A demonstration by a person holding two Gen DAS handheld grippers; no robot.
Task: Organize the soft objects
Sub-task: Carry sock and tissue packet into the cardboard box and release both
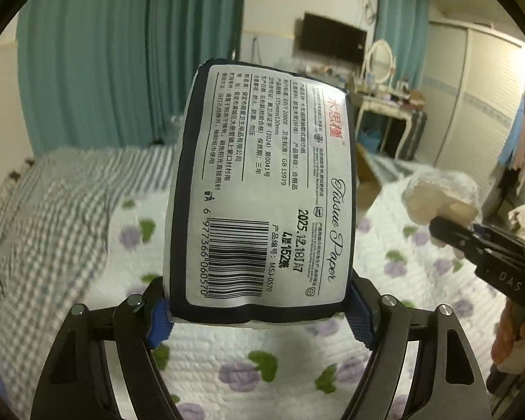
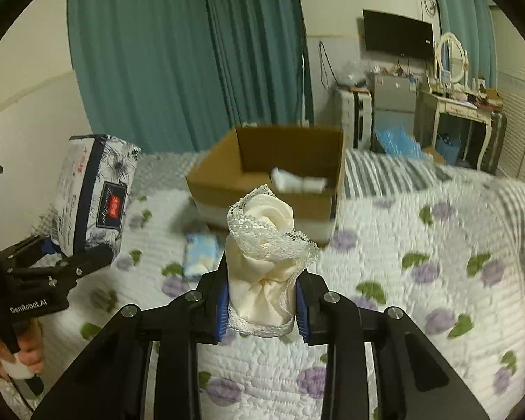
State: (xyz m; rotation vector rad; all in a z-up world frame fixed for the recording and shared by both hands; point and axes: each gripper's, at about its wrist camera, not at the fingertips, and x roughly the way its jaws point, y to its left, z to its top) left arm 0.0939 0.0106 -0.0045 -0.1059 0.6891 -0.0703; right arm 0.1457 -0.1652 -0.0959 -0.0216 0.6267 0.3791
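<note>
My left gripper is shut on a tissue paper pack, white with a dark blue border and barcode label, held upright above the bed. The pack also shows in the right wrist view at the left, held by the left gripper. My right gripper is shut on a bunched cream cloth with lace trim, held above the bed. The cloth also shows in the left wrist view at the right. An open cardboard box stands on the bed behind the cloth, with a white soft item inside.
A floral quilt covers the bed, with a striped blanket at the far side. A small light blue packet lies on the quilt before the box. Teal curtains, a dressing table and wardrobe stand beyond.
</note>
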